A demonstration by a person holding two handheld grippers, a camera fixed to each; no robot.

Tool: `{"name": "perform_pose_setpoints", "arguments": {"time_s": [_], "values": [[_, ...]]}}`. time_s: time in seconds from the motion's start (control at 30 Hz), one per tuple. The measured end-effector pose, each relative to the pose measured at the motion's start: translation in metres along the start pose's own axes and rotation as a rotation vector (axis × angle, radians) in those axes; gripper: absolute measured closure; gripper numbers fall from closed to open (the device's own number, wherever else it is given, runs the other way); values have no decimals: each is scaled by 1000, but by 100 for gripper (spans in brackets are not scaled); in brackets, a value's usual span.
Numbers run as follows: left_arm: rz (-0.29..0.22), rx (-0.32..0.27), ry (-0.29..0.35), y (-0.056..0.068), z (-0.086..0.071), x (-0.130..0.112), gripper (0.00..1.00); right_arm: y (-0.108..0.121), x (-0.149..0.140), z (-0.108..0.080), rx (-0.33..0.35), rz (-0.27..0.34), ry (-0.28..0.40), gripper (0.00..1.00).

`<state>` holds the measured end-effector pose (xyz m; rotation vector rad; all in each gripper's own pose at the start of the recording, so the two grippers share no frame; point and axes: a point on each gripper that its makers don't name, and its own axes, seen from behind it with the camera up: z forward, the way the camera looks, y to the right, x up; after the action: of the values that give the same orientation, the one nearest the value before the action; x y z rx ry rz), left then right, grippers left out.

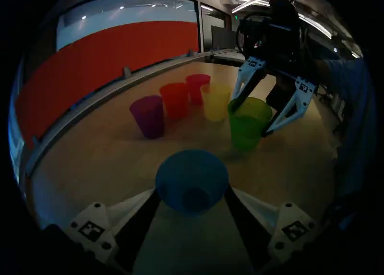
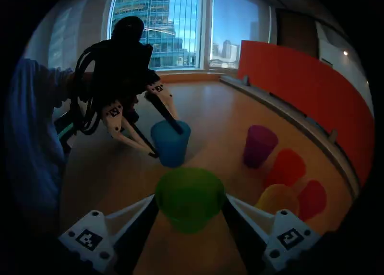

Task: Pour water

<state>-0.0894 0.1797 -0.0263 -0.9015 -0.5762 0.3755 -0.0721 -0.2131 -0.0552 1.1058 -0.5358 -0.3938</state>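
Two-handed grasp at the outset of a pour. My left gripper (image 1: 192,193) has its jaws closed to the width of the blue cup (image 1: 192,176), one finger against each side of its wall; the cup is upright, mouth up, just ahead of the camera. My right gripper (image 2: 190,199) holds the green cup (image 2: 189,194) the same way, jaws drawn in on both flanks, cup upright. Seen across from each other, the two held cups are near one another over the pale wooden worktop (image 1: 96,160), apart and not touching; whether either is lifted or resting on the surface cannot be told. Beyond them stand four spare cups in a loose cluster: a purple cup (image 1: 149,115), an orange cup (image 1: 175,100), a red cup (image 1: 198,87) and a yellow cup (image 1: 216,101), all upright and untouched. A blue sleeve (image 1: 355,107) shows behind the right gripper. Progress, as I judge it: both vessels are secured, which is the preparatory step; neither is tilted and no stream shows, so the pour itself is not yet begun. Water cannot be made out in either cup in this dim light, so which is source and which receiver is undecided.
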Motion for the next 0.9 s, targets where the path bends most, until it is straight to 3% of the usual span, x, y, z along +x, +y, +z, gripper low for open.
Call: {"name": "perform_pose_setpoints", "arguments": {"time_s": [0.9], "values": [[-48, 26, -18, 0, -12, -9, 3, 3, -17, 2, -28, 14, 9, 9]]}}
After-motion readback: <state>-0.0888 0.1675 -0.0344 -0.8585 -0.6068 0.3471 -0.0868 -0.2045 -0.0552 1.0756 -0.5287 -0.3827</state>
